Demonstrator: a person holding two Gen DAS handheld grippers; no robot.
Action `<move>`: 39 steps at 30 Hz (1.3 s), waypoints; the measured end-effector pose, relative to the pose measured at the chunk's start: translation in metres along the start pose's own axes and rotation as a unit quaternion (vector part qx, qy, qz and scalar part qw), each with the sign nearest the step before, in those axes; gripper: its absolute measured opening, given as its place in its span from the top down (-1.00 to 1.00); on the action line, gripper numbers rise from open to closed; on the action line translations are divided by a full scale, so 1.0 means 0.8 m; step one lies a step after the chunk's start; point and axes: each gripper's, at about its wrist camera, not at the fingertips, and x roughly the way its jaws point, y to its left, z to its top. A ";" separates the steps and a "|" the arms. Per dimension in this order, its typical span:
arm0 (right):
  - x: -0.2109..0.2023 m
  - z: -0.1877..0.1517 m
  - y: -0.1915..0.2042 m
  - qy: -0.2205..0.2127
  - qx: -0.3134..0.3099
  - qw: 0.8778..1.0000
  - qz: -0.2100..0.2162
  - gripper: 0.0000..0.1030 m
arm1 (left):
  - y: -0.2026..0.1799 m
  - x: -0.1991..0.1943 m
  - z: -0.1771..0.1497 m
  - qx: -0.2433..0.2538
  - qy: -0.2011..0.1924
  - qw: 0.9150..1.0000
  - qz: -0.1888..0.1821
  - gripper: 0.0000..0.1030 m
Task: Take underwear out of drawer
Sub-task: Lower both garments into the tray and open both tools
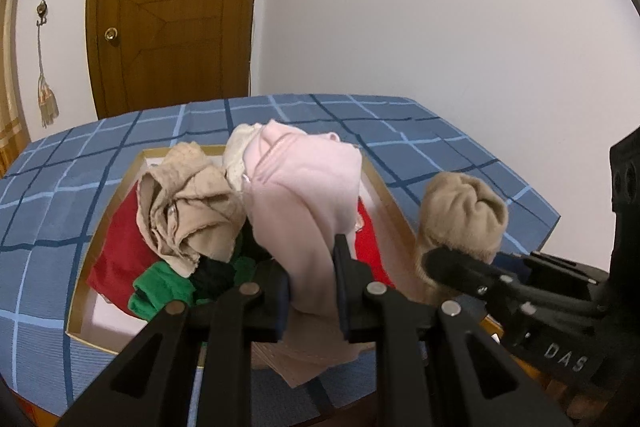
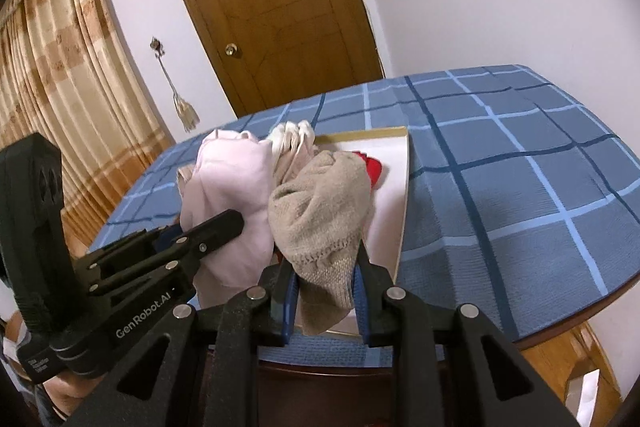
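The left tool [image 1: 312, 291] pinched a pink garment [image 1: 304, 195] at lower centre of its frame; the right tool [image 2: 326, 291] pinched a beige knit garment [image 2: 320, 219]. Both pieces hung above the shallow drawer [image 1: 120, 187], which rested on the blue checked bed [image 1: 420, 143]. Judgement: each piece should be raised straight up until clear of the pile, as soft fabric drags neighbours. Crumpled tan [image 1: 188, 203], red [image 1: 120, 247] and green [image 1: 160, 291] items lay inside.

A bed [image 1: 400, 131] in a blue checked cover is carrying everything. A shallow, gold-rimmed drawer [image 1: 384, 187] is lying directly on it near the front edge, with bare cover stretching away behind it toward the wall.
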 end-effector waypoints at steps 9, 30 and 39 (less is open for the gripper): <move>0.044 -0.006 -0.003 0.035 0.006 0.999 -0.004 0.49 | 0.006 0.030 -0.004 -0.006 0.028 1.000 0.006 0.67; 0.093 -0.012 -0.004 0.066 0.012 0.998 -0.010 0.49 | 0.022 0.082 -0.018 -0.009 0.063 0.997 0.032 0.57; 0.077 -0.017 0.000 0.048 0.000 0.999 0.002 0.27 | 0.028 0.061 -0.016 -0.033 0.062 0.997 0.028 -0.16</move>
